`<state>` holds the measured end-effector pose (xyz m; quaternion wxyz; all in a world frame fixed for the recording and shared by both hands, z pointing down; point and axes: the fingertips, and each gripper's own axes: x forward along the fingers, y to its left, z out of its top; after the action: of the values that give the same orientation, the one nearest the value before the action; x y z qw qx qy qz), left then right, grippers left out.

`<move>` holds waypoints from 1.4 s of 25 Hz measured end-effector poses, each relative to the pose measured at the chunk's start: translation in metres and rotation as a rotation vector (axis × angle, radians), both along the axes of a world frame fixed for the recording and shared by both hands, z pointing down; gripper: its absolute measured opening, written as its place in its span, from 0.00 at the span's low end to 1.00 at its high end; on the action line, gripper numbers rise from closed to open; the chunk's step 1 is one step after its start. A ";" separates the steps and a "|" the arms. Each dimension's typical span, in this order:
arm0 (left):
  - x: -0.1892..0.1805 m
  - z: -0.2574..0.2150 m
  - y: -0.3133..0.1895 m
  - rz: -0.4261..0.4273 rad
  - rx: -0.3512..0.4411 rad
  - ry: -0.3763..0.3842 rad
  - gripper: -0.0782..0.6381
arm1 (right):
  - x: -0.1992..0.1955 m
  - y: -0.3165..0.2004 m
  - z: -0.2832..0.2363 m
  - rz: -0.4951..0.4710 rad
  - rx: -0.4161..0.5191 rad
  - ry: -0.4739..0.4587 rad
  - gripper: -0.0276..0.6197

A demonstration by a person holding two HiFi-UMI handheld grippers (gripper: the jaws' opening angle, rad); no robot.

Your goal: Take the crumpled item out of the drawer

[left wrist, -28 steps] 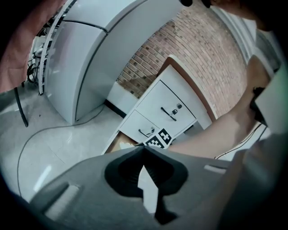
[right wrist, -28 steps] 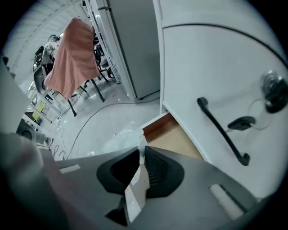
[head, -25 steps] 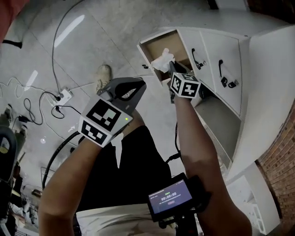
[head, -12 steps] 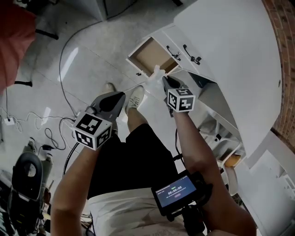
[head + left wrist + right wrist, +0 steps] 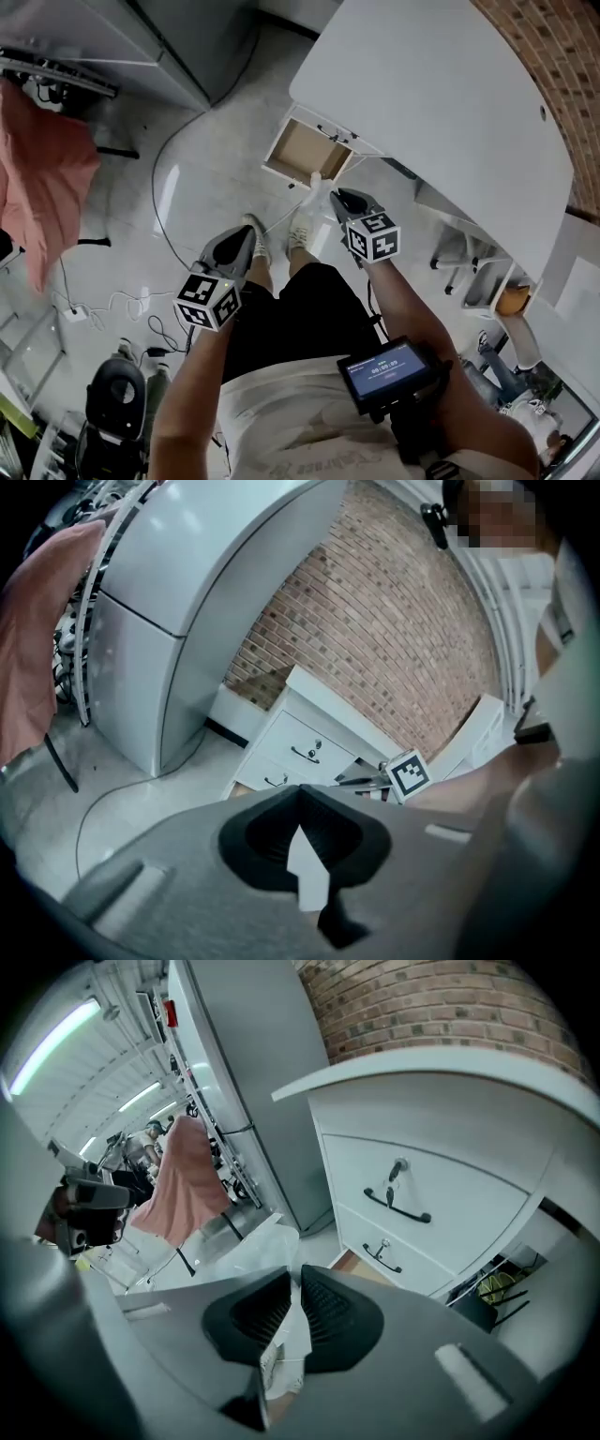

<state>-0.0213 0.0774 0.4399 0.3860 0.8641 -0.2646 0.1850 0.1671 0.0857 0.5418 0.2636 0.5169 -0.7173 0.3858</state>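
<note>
The right gripper [image 5: 292, 1277] is clamped on the crumpled paper [image 5: 284, 1340], with its jaws almost together and the white wad pinched between them. The paper is in the air, outside the open drawer [image 5: 302, 152] of the white cabinet [image 5: 441, 103]. The left gripper [image 5: 300, 791], beside the person's leg, has its jaws closed tip to tip on nothing.

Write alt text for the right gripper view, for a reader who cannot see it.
The right gripper has its jaws shut on a crumpled white item. Behind stands a white cabinet with black-handled drawers, its lowest drawer open; a pink cloth hangs at left.
</note>
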 end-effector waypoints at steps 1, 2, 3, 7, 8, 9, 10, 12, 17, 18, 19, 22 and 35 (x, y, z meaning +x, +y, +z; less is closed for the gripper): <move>0.001 -0.006 0.000 0.012 0.003 0.000 0.11 | 0.000 0.001 -0.011 0.006 0.013 -0.005 0.11; 0.002 -0.012 0.001 0.020 0.006 0.002 0.11 | 0.001 0.002 -0.022 0.010 0.024 -0.008 0.11; 0.004 -0.019 0.001 0.027 0.008 0.006 0.11 | 0.002 0.003 -0.032 0.012 0.033 -0.011 0.11; 0.012 -0.050 -0.001 0.057 0.028 0.022 0.11 | 0.004 0.005 -0.080 0.023 0.084 -0.028 0.11; 0.014 -0.057 -0.002 0.066 0.035 0.027 0.11 | 0.004 0.005 -0.092 0.027 0.100 -0.031 0.11; 0.015 -0.064 -0.004 0.076 0.042 0.032 0.11 | 0.004 0.005 -0.103 0.032 0.115 -0.034 0.11; 0.017 -0.071 -0.006 0.085 0.050 0.036 0.11 | 0.003 0.004 -0.113 0.037 0.130 -0.036 0.11; 0.018 -0.083 -0.011 0.103 0.069 0.044 0.11 | 0.002 0.004 -0.131 0.049 0.158 -0.039 0.11; 0.024 -0.109 -0.015 0.146 0.104 0.061 0.11 | 0.006 0.010 -0.167 0.097 0.207 -0.038 0.11; 0.026 -0.114 -0.014 0.157 0.109 0.063 0.11 | 0.009 0.013 -0.174 0.110 0.216 -0.035 0.11; 0.028 -0.119 -0.013 0.169 0.114 0.066 0.11 | 0.011 0.016 -0.181 0.123 0.225 -0.032 0.11; 0.032 -0.134 -0.006 0.211 0.134 0.073 0.11 | 0.015 0.026 -0.203 0.156 0.258 -0.024 0.11; 0.061 -0.166 0.014 0.393 0.190 0.135 0.11 | 0.037 0.045 -0.275 0.236 0.380 0.084 0.11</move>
<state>0.0392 0.0915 0.2734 0.2762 0.9420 -0.0807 0.1725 0.2046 0.1308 0.2672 0.1443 0.6533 -0.6999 0.2499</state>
